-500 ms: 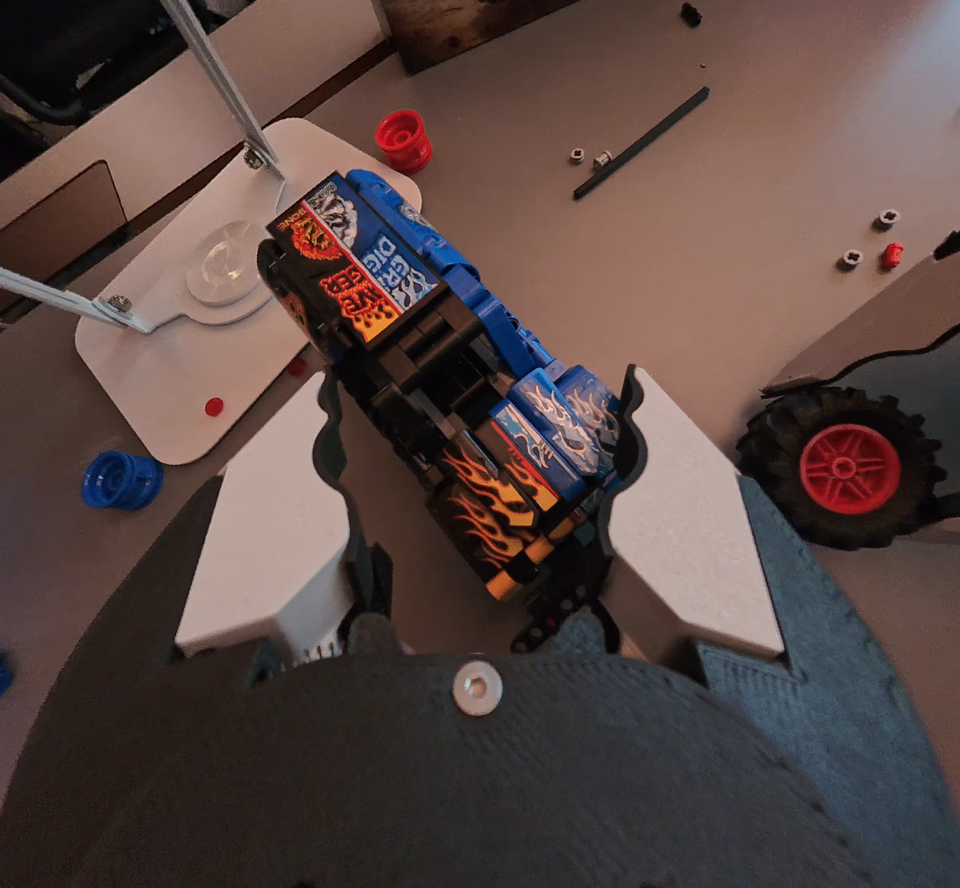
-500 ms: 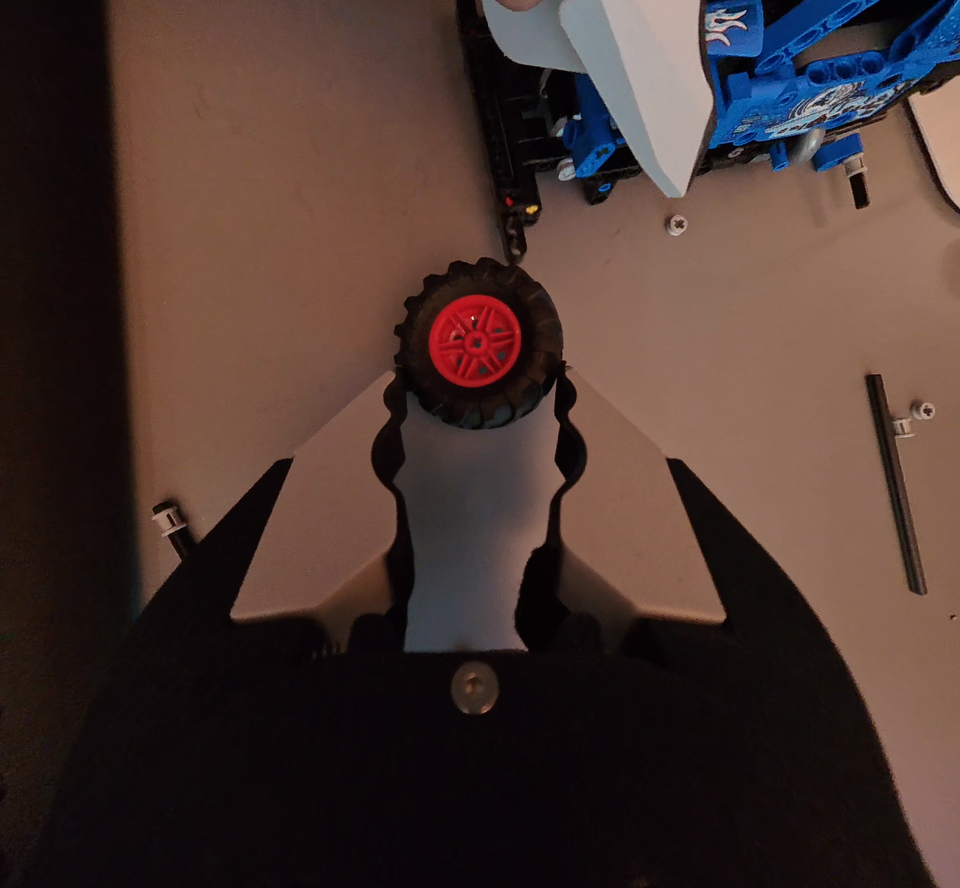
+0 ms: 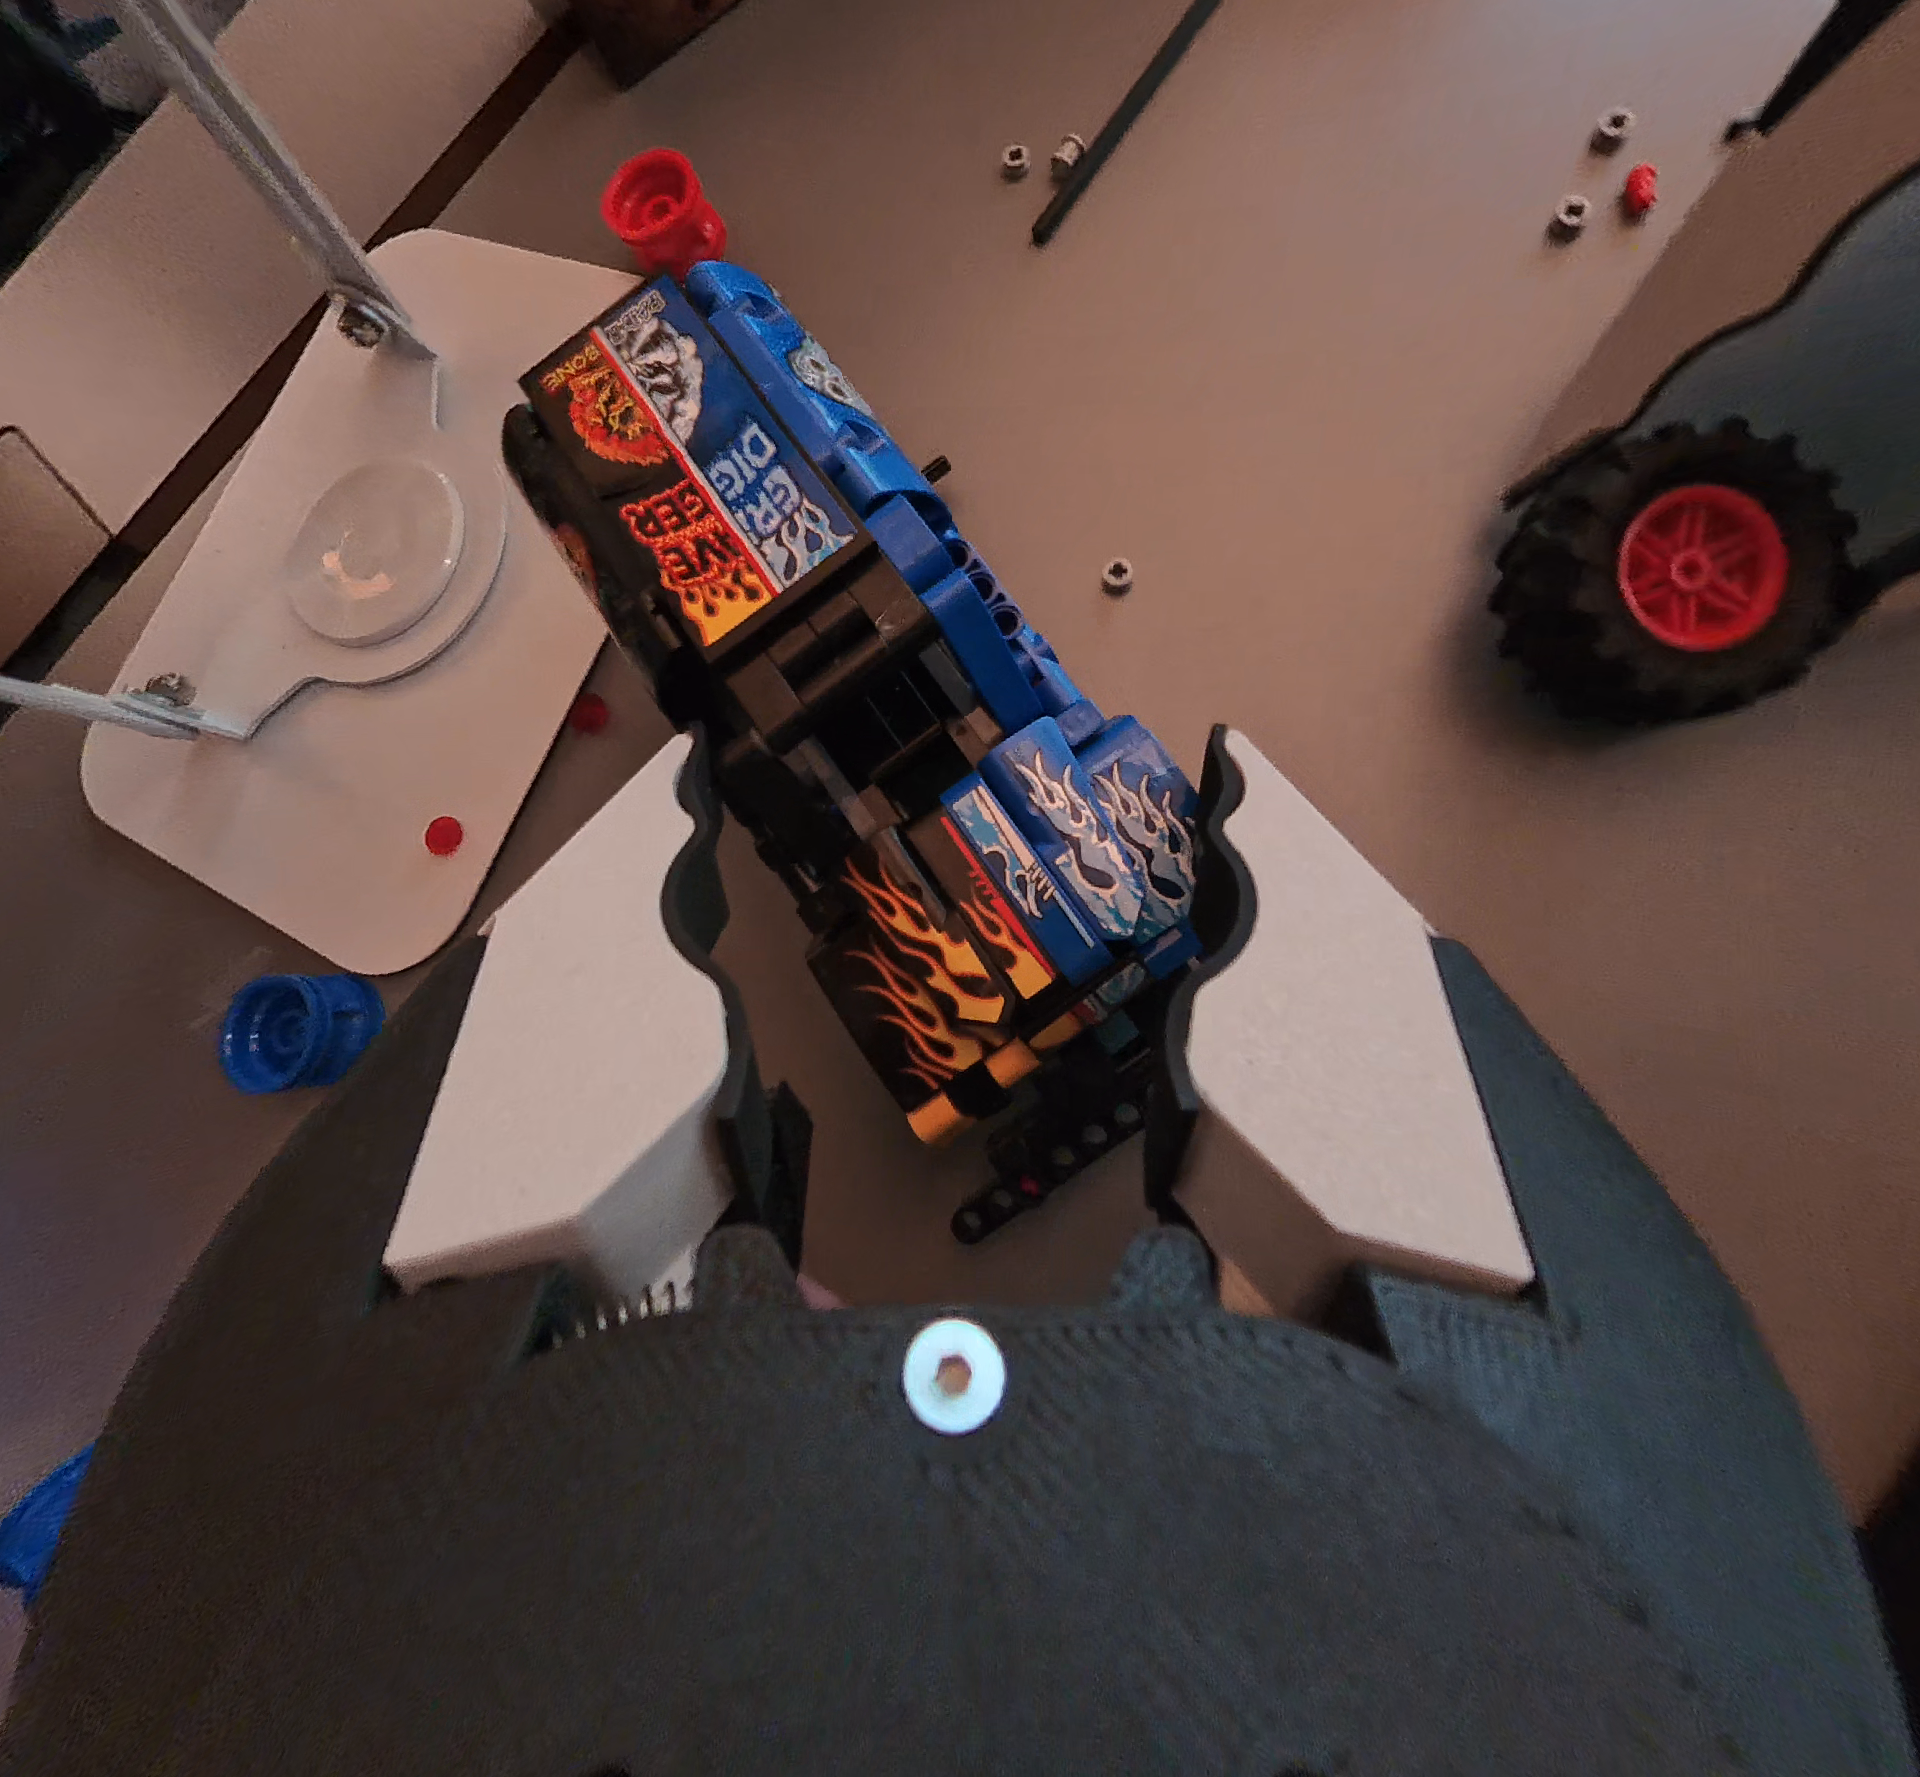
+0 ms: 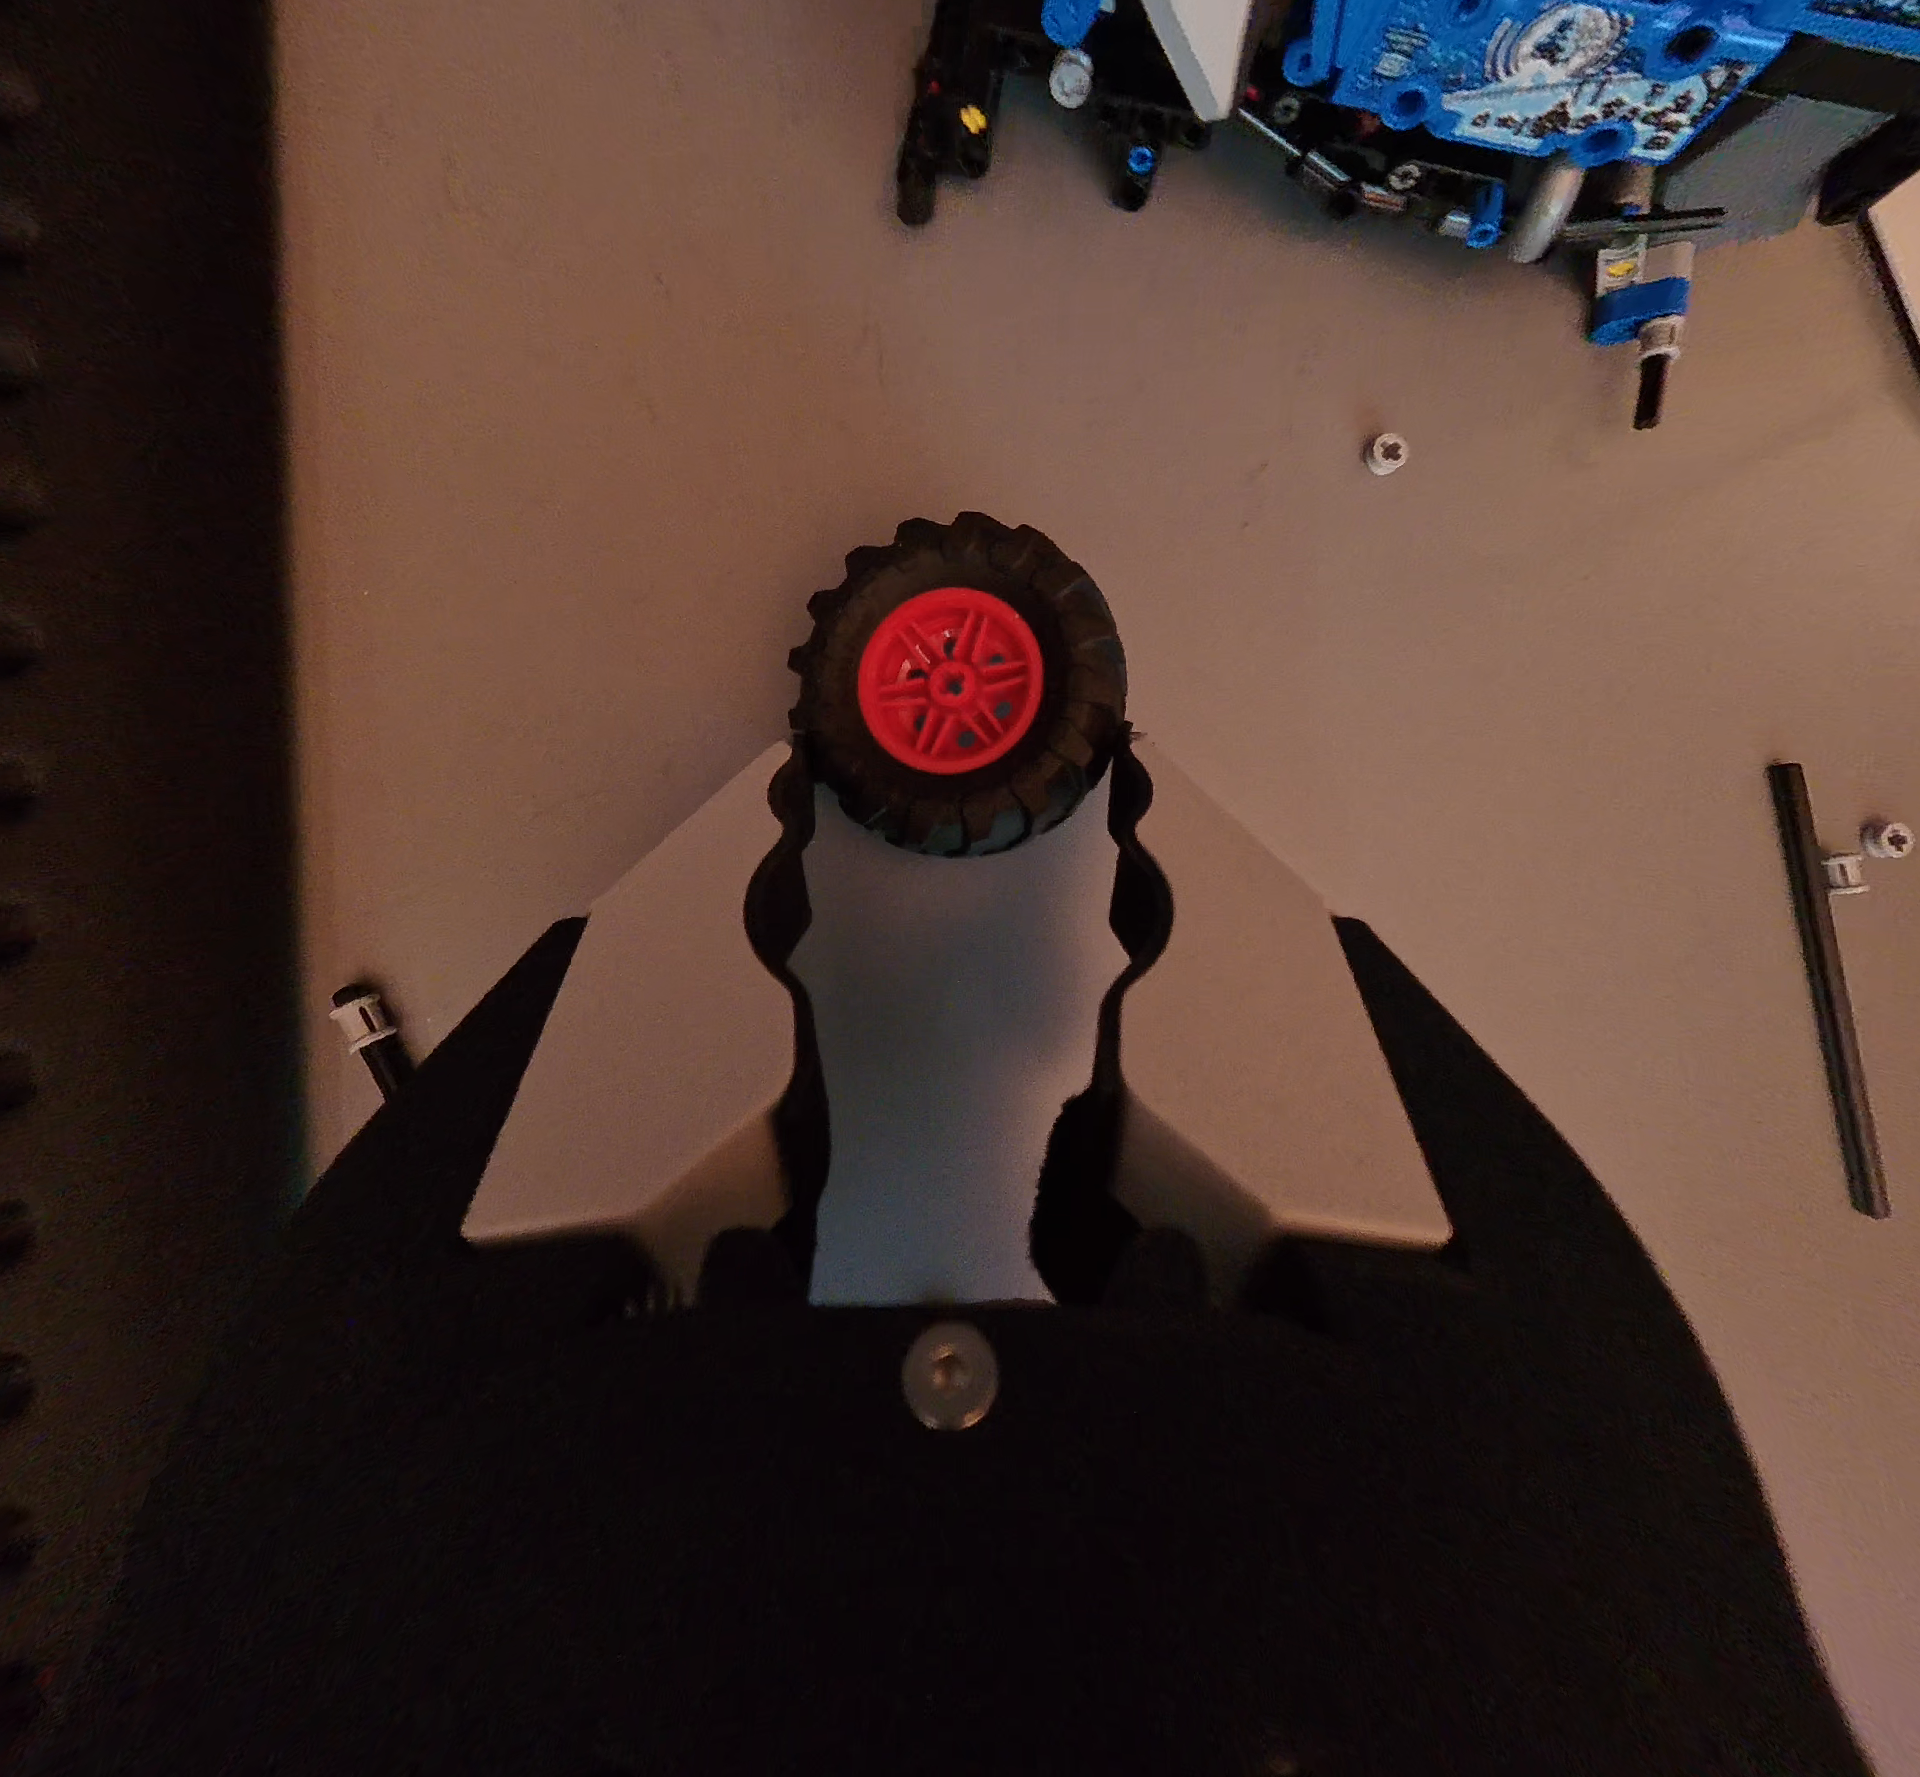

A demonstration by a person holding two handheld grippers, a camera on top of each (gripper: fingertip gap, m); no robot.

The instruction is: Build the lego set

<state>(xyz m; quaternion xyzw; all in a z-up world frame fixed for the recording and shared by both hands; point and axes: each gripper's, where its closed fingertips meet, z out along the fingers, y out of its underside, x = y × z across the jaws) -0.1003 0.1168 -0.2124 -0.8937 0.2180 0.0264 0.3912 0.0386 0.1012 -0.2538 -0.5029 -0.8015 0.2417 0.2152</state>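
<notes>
I see truck body (image 3: 831,647) blue-black, orange and white flame decals; wheel (image 4: 961,683) black tyre, red hub; table (image 4: 520,377) tan.

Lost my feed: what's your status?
Left gripper around truck body, grip unclear. Right gripper shut on red-hubbed tyre. Loose bush between tyre and truck.

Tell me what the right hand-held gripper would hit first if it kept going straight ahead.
Nothing close: the right hand-held gripper, shut on the red-hubbed wheel, points along bare table. Farther on is the truck's black front frame, though depth is unclear.
</notes>
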